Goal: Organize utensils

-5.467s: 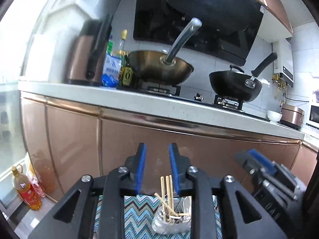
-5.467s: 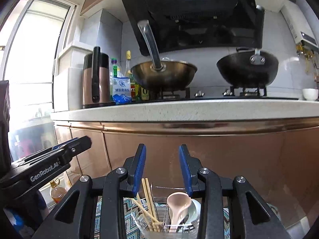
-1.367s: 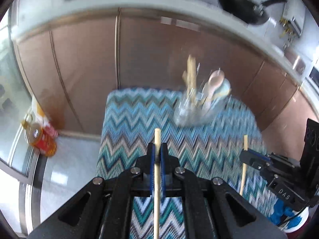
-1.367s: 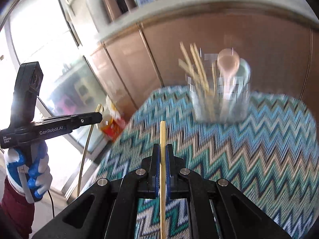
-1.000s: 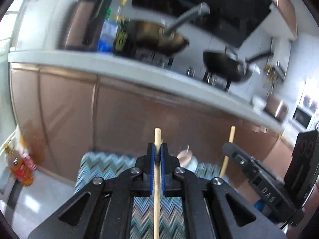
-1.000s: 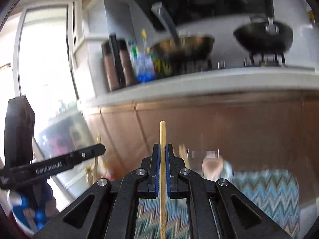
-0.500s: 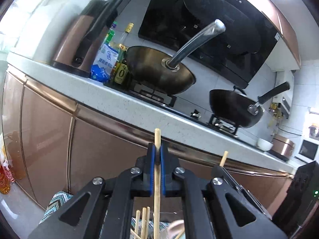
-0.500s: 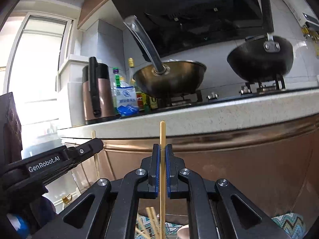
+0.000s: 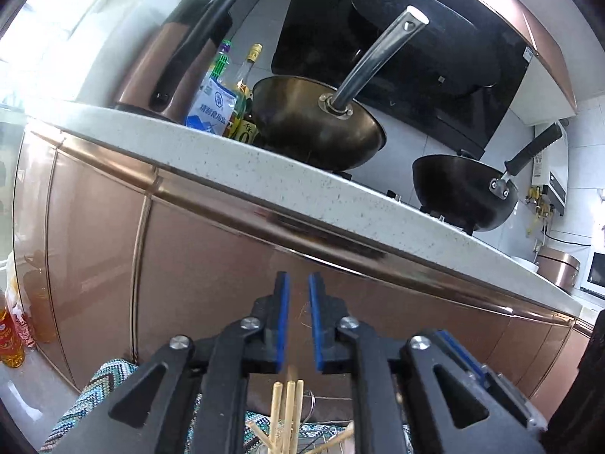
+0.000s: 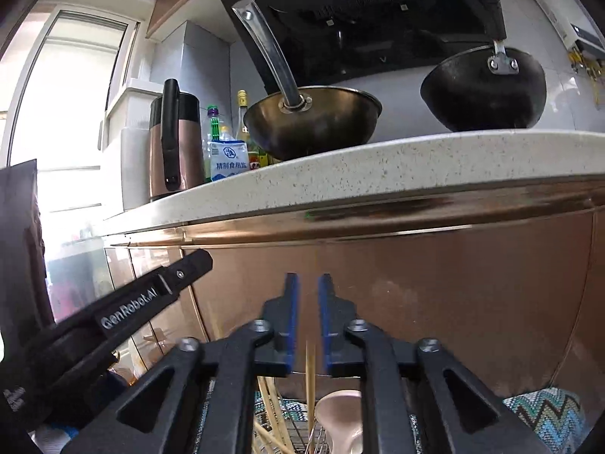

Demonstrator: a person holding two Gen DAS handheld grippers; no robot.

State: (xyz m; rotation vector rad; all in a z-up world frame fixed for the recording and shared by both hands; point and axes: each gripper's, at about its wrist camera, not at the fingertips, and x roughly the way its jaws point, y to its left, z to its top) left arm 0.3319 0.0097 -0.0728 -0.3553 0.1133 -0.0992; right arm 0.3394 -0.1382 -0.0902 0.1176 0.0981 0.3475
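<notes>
My left gripper (image 9: 298,291) points level at the cabinet front, and its blue jaws are opening with nothing pressed between them. Just below it, several wooden chopsticks (image 9: 289,408) stand in the clear holder (image 9: 314,425). My right gripper (image 10: 308,291) is close beside it, jaws also opening. A blurred chopstick (image 10: 311,374) hangs loose under their gap, touching neither pad. A pink spoon (image 10: 340,416) and more chopsticks (image 10: 269,397) stand in the holder (image 10: 293,435). The left gripper's finger (image 10: 181,272) shows in the right wrist view, and the right gripper (image 9: 457,355) in the left wrist view.
Ahead is a copper cabinet front (image 9: 211,265) under a speckled counter (image 9: 340,196). On the counter are a steel wok (image 9: 317,125), a black wok (image 9: 465,196), a kettle (image 9: 166,64) and bottles. A zigzag cloth (image 9: 94,389) covers the table. Oil bottles (image 9: 11,340) stand on the floor.
Both grippers sank toward the holder while shut on one upright chopstick each. Now both jaws stand apart and the chopsticks have dropped out of the pads toward the holder.
</notes>
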